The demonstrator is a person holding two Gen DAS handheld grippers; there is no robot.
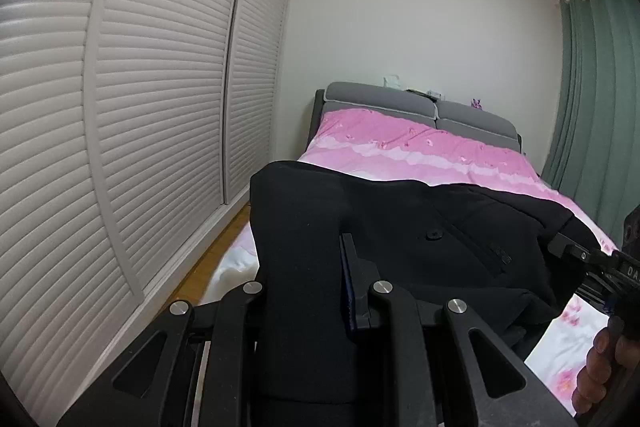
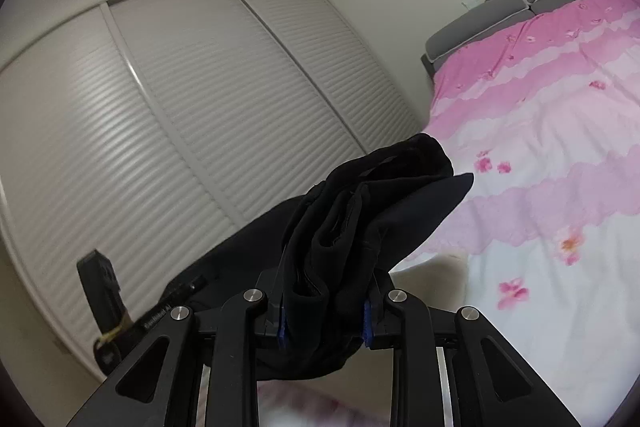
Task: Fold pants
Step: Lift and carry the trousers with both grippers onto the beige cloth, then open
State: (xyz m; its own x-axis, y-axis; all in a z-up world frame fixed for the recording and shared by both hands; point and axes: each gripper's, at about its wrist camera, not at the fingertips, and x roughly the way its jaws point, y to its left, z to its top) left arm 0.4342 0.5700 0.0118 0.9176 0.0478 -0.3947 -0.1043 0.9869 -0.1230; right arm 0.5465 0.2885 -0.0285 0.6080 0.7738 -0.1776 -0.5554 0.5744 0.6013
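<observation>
Black pants (image 1: 432, 227) hang stretched between my two grippers above the pink bed. My left gripper (image 1: 308, 275) is shut on one end of the pants; the cloth drapes over its left finger and hides it. A button and a welt pocket show on the cloth. My right gripper (image 1: 576, 255) shows at the right edge of the left wrist view, gripping the other end. In the right wrist view my right gripper (image 2: 324, 307) is shut on a bunched wad of the pants (image 2: 360, 211). The left gripper (image 2: 120, 315) shows at the lower left there.
The bed (image 1: 420, 151) has a pink floral cover and a grey headboard (image 1: 400, 103). White louvred wardrobe doors (image 1: 120, 107) run along the left, with a strip of wooden floor (image 1: 216, 243) between. Green curtains (image 1: 592, 99) hang at the right.
</observation>
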